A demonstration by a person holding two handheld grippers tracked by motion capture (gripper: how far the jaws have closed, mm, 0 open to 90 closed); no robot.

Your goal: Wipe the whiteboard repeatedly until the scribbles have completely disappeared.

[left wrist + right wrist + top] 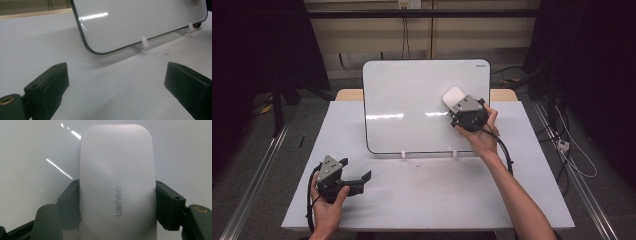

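White eraser [116, 185] — white whiteboard [412, 100], thin black edge

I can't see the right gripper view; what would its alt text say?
A white eraser with grey lettering is clamped between the right gripper's two black jaws, against a glossy whiteboard streaked with light reflections.

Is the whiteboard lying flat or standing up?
Standing, tilted back. The whiteboard rests its lower edge in two small white feet on the table, its face leaning away from the person.
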